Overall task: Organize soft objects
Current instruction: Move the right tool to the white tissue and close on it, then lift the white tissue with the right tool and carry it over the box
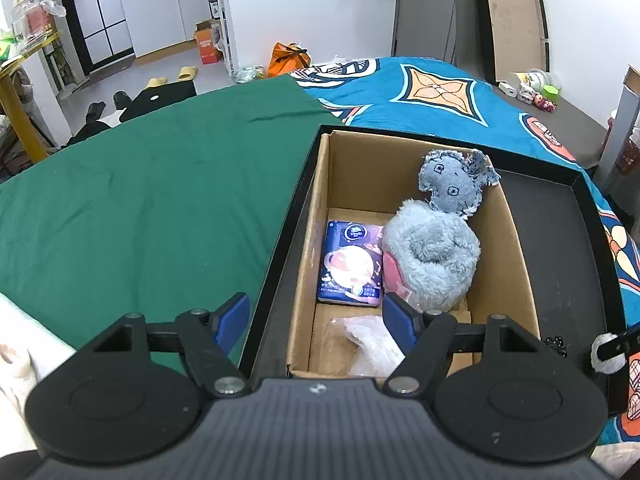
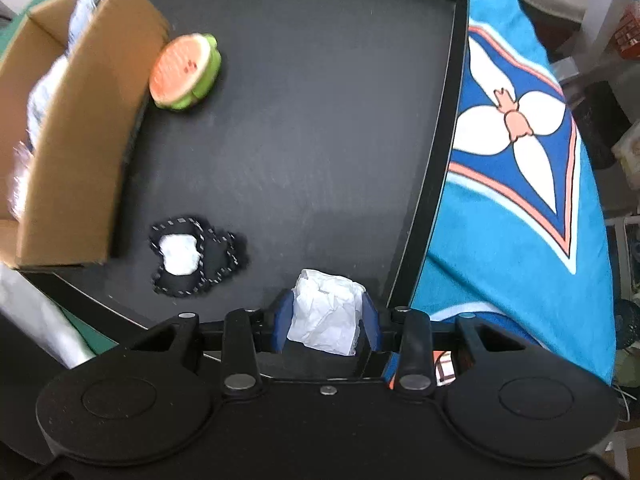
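Observation:
My right gripper (image 2: 326, 320) points down into the black tray (image 2: 320, 120), its blue pads against both sides of a crumpled white tissue wad (image 2: 326, 312). On the tray also lie a watermelon-slice plush (image 2: 184, 72) and a black stitched toy with a white patch (image 2: 192, 256). My left gripper (image 1: 316, 316) hangs open above the near left wall of the cardboard box (image 1: 400, 168), holding nothing. Inside the box are a tissue pack (image 1: 350, 264), a fluffy blue plush (image 1: 432, 256), a denim mouse toy (image 1: 454, 184) and a clear plastic bag (image 1: 372, 344).
The cardboard box (image 2: 88, 120) stands in the tray's left part. The tray (image 1: 560, 248) rests on a bed with a green cloth (image 1: 160, 200) on the left and a blue patterned cover (image 2: 520, 140) on the right. Small jars and toys (image 1: 536, 88) sit on a far grey surface.

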{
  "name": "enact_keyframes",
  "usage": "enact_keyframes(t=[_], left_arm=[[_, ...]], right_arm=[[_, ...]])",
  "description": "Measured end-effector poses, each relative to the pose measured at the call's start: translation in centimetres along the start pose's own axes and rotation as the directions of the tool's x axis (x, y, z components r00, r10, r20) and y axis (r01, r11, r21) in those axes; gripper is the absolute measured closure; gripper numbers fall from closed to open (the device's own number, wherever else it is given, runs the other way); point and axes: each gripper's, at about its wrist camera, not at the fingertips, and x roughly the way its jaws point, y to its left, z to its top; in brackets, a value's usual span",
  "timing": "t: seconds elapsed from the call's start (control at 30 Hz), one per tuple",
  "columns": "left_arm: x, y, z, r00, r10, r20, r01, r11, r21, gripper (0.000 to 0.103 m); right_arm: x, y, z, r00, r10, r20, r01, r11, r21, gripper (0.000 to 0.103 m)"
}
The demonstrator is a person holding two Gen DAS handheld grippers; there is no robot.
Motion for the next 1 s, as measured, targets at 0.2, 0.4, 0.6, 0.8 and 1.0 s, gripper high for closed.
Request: enact_keyframes(t=[0.2, 0.4, 0.6, 0.8, 1.0], left_arm=[[-0.3, 0.5, 0.1, 1.0, 0.012, 0.02, -0.011, 1.0, -0.027, 0.031], [-0.3, 0.7, 0.1, 0.999, 0.025, 0.03, -0.024, 0.999, -0.033, 0.031], [-0.1, 0.8, 0.1, 0.999, 0.028, 0.027, -0.027, 0.999, -0.034, 0.032], [0.3, 1.0, 0.1, 1.0, 0.017, 0.021, -0.016, 0.999, -0.036, 0.035], [0.7, 0.9, 0.1, 1.0, 0.008, 0.017, -0.008, 0.999, -0.033, 0.041]], right_arm=[[-1.3, -0.2, 0.6, 0.999, 0.004, 0.055, -0.005, 1.0, 0.016, 0.067], [-2.9, -0.2, 1.4, 0.995, 0.014, 0.101, -0.017, 1.0, 0.021, 0.066], [-5.2, 1.2, 2.0, 0.986, 0.021, 0.166, -0.021, 1.0, 0.001, 0.067], [-8.3, 3.2, 2.8, 0.965, 0.026, 0.261, -0.014, 0.999, -0.046, 0.066], [-10.9, 5.8, 3.4, 0.942, 0.049, 0.331, -0.014, 0.994, -0.106, 0.066]])
